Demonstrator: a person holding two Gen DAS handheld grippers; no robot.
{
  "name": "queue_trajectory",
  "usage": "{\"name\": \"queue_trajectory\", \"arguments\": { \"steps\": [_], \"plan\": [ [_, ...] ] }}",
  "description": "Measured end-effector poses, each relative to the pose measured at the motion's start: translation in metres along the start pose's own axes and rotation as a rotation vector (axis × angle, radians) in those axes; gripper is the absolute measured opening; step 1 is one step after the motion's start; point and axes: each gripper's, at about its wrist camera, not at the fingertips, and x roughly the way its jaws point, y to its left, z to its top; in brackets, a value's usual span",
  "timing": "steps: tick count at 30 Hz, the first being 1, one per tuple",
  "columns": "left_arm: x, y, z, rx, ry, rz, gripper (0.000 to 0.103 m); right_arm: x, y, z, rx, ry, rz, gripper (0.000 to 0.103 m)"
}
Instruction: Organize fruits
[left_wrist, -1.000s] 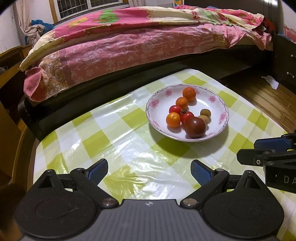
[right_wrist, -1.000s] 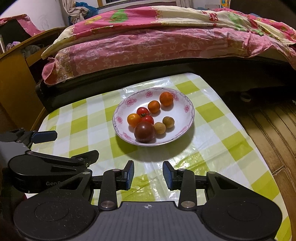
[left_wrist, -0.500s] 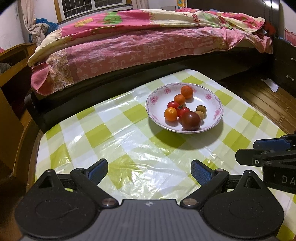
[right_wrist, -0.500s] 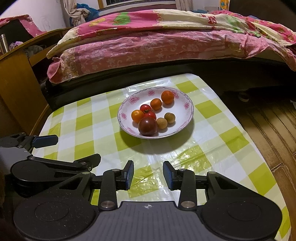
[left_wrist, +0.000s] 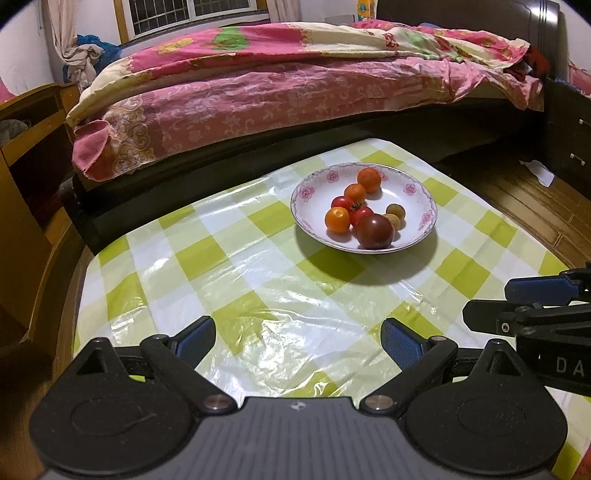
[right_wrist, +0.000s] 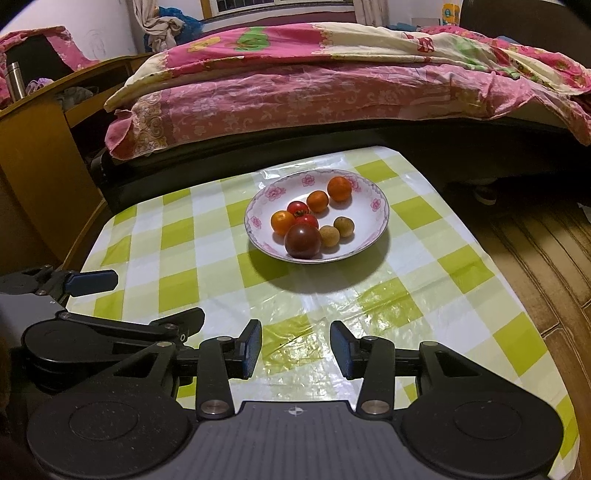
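Fruits (right_wrist: 303, 221) in floral bowl (right_wrist: 373, 192), both tools spread, empty, well short.

Checkered table (left_wrist: 229, 280), bowl (left_wrist: 314, 181) on it

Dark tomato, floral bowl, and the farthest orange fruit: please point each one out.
Dark tomato (right_wrist: 302, 240), right wrist view, centre of its skin.
Floral bowl (right_wrist: 376, 204), right wrist view, right inner rim.
Farthest orange fruit (left_wrist: 369, 180), left wrist view, its middle.
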Motion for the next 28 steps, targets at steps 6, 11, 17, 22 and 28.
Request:
{"name": "queue_trajectory", "arguments": {
  "steps": [6,11,17,22,28],
  "plan": [
    [-0.008,-0.001,-0.004,-0.003,-0.010,0.002,0.103,-0.007,0.002,-0.005,-0.004,-0.006,-0.004,0.039],
    [-0.015,-0.003,-0.009,-0.002,-0.017,0.003,0.103,-0.013,0.004,-0.010,-0.006,-0.014,-0.009,0.039],
    [-0.020,-0.005,-0.011,0.001,-0.021,0.004,0.103,-0.020,0.004,-0.016,-0.006,-0.018,-0.016,0.039],
    [-0.027,-0.008,-0.016,0.006,-0.028,0.011,0.103,-0.023,0.003,-0.019,-0.006,-0.021,-0.020,0.039],
    [-0.035,-0.009,-0.020,0.002,-0.039,0.024,0.103,-0.026,0.003,-0.021,-0.004,-0.027,-0.021,0.039]
  ]
}}
